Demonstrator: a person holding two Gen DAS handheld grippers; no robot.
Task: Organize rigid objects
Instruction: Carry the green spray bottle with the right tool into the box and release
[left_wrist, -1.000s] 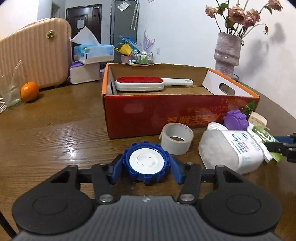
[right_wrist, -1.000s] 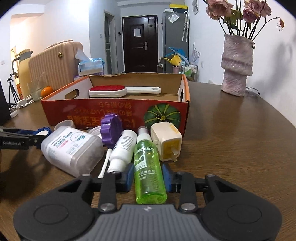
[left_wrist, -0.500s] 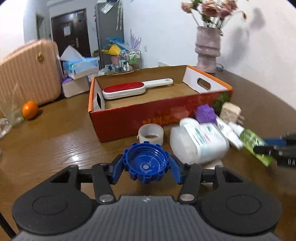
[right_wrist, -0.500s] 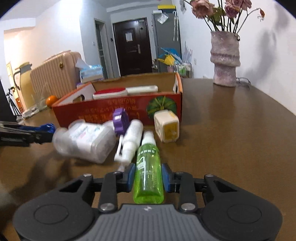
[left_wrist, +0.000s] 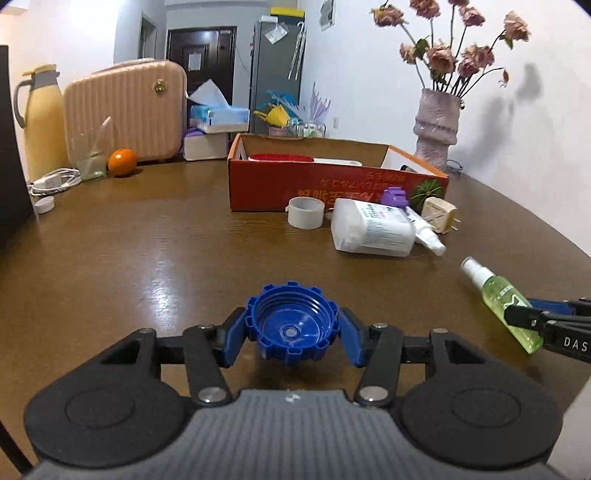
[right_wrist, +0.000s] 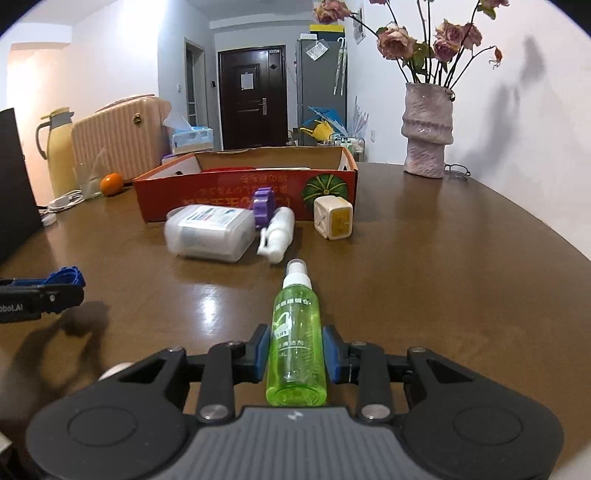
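Left wrist view: left claw clamped on blue cap above desk. Right claw pinching green spray bottle, red box beyond.

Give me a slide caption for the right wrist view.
Right gripper clamps green spray bottle above table.

Left gripper: held level above the table, pointing forward; its blue pads press either side of a blue cap, which is lifted off the surface with its open side facing the camera.
Right gripper: held level above the table, pointing forward; its blue pads clamp the lower body of a green spray bottle, nozzle pointing away.
Relative position: the two grippers sit side by side, well apart.
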